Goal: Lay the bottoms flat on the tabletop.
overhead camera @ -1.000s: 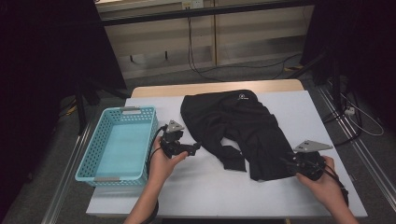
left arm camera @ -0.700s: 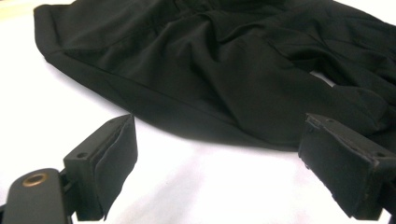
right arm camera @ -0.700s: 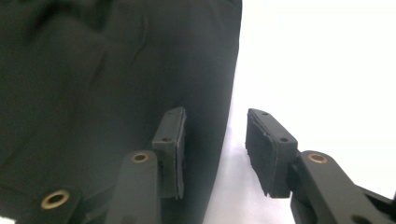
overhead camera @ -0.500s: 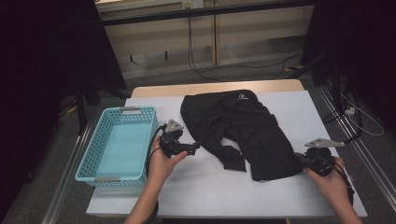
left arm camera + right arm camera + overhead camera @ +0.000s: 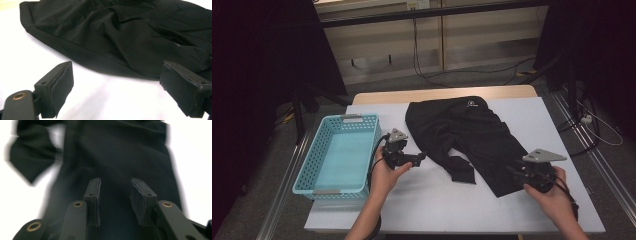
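Black fabric is the whole job here: one garment [image 5: 472,137], apparently a pair of shorts with a small pale logo near its far edge, lies spread on the white table [image 5: 422,205], and it looks untouched by any fold or lift so far. Judging by the layout, the work is to gather it up, perhaps into the basket, and nearly all of that remains.

Nearest, at about 5 o'clock on the table, the right gripper [image 5: 516,172] sits at the near hem of the garment. In the right gripper view its jaws stand apart with a moderate gap over the dark cloth [image 5: 112,152], nothing pinched between them; that view is smeared, so whether the pads [image 5: 93,195] already touch the fabric I cannot tell.

A little farther, at about 8 o'clock, the left gripper [image 5: 418,159] hovers over bare table just beside the garment's left edge. The left gripper view shows its jaws spread wide and empty, with the cloth's edge [image 5: 105,47] lying just beyond them.

Farther left, at 9 o'clock, stands the turquoise basket [image 5: 362,122], with nothing in it.

Count: one garment, one basket, two grippers, two hands, one table. A small flap of the fabric [image 5: 460,170] juts out toward the near side, between the two grippers.
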The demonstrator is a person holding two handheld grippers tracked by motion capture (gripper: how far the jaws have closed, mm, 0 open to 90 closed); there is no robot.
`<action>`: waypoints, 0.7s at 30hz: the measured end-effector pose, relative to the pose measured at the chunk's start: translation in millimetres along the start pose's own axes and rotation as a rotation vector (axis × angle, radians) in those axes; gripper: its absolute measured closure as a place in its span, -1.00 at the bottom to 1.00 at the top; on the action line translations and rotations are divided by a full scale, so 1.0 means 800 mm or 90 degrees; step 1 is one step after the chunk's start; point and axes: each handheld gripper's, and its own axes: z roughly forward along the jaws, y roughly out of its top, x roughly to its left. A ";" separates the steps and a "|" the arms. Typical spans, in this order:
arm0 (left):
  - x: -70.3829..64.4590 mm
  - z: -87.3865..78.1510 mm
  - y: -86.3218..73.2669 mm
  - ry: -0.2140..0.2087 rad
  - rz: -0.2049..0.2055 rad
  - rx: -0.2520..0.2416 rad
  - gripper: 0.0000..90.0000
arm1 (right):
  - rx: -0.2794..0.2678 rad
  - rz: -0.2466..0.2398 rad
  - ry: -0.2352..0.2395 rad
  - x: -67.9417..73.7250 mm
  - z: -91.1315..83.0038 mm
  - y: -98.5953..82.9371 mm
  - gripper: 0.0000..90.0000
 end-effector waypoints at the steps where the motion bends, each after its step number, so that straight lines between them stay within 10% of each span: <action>1: 0.000 -0.001 0.000 0.000 -0.001 0.000 -0.73 | 0.003 -0.007 0.015 0.009 0.003 0.002 0.34; 10: 0.001 -0.004 -0.002 0.003 -0.003 0.000 -0.73 | 0.018 -0.054 0.091 0.057 0.027 0.004 0.38; 21: 0.000 -0.005 -0.005 0.003 -0.002 0.006 -0.73 | 0.061 -0.113 0.072 0.069 0.046 0.006 0.55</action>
